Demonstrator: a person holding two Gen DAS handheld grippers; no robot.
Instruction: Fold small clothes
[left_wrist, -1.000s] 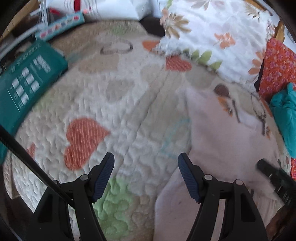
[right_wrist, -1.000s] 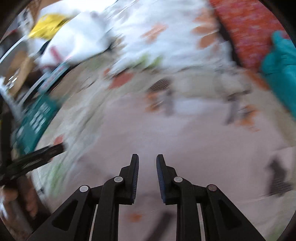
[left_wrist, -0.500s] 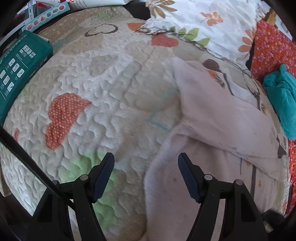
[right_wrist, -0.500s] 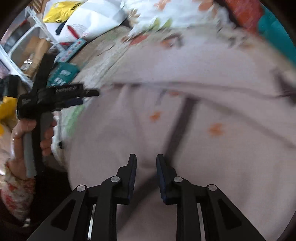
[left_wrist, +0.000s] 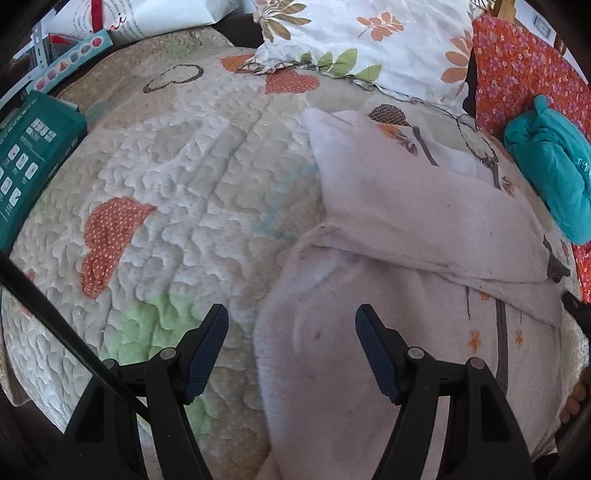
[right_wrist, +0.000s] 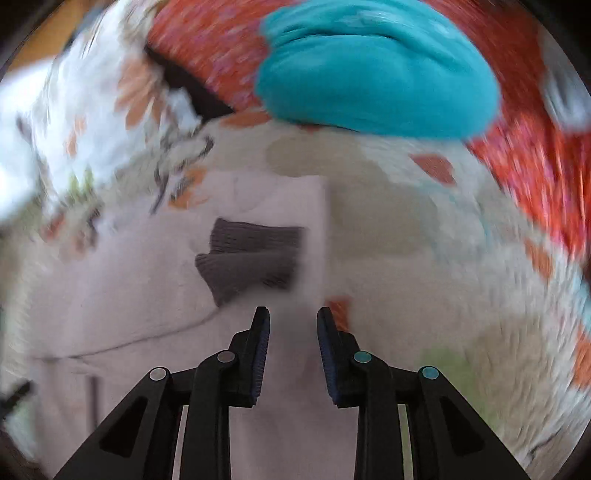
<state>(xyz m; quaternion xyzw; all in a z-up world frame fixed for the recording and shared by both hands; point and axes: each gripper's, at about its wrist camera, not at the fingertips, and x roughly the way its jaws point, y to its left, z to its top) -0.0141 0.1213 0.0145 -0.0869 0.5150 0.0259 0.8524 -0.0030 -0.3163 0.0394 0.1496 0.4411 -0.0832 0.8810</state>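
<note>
Left gripper (left_wrist: 290, 334): jaws spread wide, nothing between the pads. It hangs over the near left edge of the pale pink garment (left_wrist: 417, 236), which lies on the quilt (left_wrist: 177, 177) of the bed. One part of the garment is folded over the rest, and its near end is cut off at the bottom of the view.

Right gripper (right_wrist: 293, 332): jaws parted and opening. Garment fabric lies below the gap, but no pad presses on it. This view is blurred. A dark grey ribbed cuff (right_wrist: 251, 258) is visible on the garment just ahead of the fingertips.

A folded teal garment (left_wrist: 550, 170) rests beyond the pink one, against an orange flowered cushion (left_wrist: 517, 70). White lettering on its side is too small to read. A white leaf-print pillow (left_wrist: 362, 40) lies at the head of the bed.

A green box (left_wrist: 26, 166) sits at the left edge of the quilt, partly out of frame. Its white icons and print are not legible. A long light-blue box (left_wrist: 70, 62) lies behind it. At the right edge of the left view, fingers (left_wrist: 574, 398) are partly visible.
</note>
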